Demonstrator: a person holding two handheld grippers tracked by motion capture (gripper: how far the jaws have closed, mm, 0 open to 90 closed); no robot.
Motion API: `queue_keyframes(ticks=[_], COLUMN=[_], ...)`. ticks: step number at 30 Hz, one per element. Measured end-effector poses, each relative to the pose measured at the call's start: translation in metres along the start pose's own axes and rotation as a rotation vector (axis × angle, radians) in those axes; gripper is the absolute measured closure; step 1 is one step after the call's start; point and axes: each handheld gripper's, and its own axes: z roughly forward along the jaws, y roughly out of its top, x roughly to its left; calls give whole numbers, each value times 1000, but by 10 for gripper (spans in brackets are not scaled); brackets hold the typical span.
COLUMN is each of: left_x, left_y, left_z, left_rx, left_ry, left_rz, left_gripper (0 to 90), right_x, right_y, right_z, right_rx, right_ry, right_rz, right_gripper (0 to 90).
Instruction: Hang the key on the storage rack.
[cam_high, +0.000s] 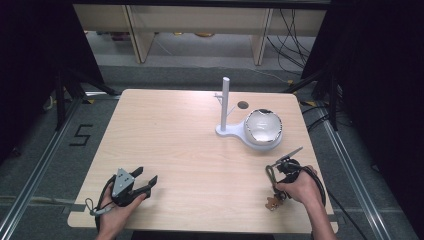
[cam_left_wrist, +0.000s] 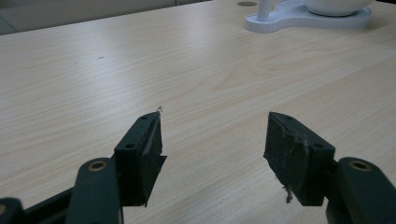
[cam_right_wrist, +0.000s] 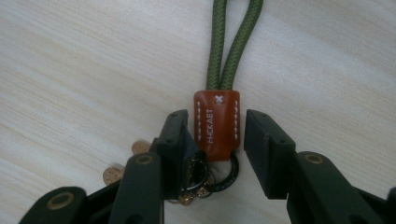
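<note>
From the high view, the pale wood-grain desk (cam_high: 190, 150) carries a white plastic stand (cam_high: 226, 107) with a thin upright post, and a glossy white bowl (cam_high: 262, 127) sits on its base. The left claw (cam_high: 146, 183) rests near the front edge, and the right claw (cam_high: 274, 175) hovers over a keychain (cam_high: 272, 200).

In the left gripper view the left claw (cam_left_wrist: 212, 140) is spread wide over bare desk.

In the right gripper view the right claw (cam_right_wrist: 215, 135) straddles the keychain's stitched brown leather tab (cam_right_wrist: 216, 122), with a braided green cord loop (cam_right_wrist: 233, 42) and metal rings (cam_right_wrist: 210, 175). The jaws aren't quite pinching it.
</note>
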Motion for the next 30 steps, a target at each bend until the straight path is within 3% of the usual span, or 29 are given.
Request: queue_keyframes(ticks=[2, 3, 4, 7, 9, 11, 15, 16, 19, 20, 21, 23, 24, 28, 30], left_x=[0, -1, -1, -1, -1, -1, -1, -1, -1, -2, -2, -2, -2, -2, -2], left_y=[0, 0, 0, 0, 0, 0, 0, 0, 0, 0, 0, 0, 0, 0, 0], left_z=[0, 0, 0, 0, 0, 0, 0, 0, 0, 0, 0, 0, 0, 0, 0], left_rx=[3, 1, 0, 1, 3, -3, -3, 2, -5, 1, -1, 2, 1, -1, -5], left_ry=[2, 2, 1, 1, 2, -3, -3, 1, -3, 1, 0, 2, 2, 3, 4], left_rz=[9, 10, 10, 13, 19, 21, 20, 20, 19, 19, 19, 20, 20, 20, 23], left_gripper=[363, 363, 363, 364, 364, 364, 364, 364, 364, 364, 364, 365, 365, 364, 364], right_x=[0, 0, 2, 1, 2, 5, 7, 10, 10, 7, 8, 8, 8, 12, 13], right_y=[2, 2, 3, 5, 6, 8, 7, 7, 5, 5, 3, 2, 1, -2, -3], right_z=[4, 4, 3, 7, 8, 6, 8, 6, 7, 7, 8, 5, 3, 0, -1], right_rx=[19, 19, 42, 34, 35, 78, 47, 80, 53, 40, 9, 8, 7, -39, -60], right_ry=[-11, -11, -7, -10, -19, 1, -33, -32, -46, -25, -35, -55, -34, -63, -50], right_rz=[-42, -42, -4, -37, -25, 9, -7, 23, 33, 7, 25, 27, 36, 57, 45], right_gripper=[606, 606, 606, 610, 625, 645, 668, 671, 678, 679, 680, 681, 681, 681, 681])
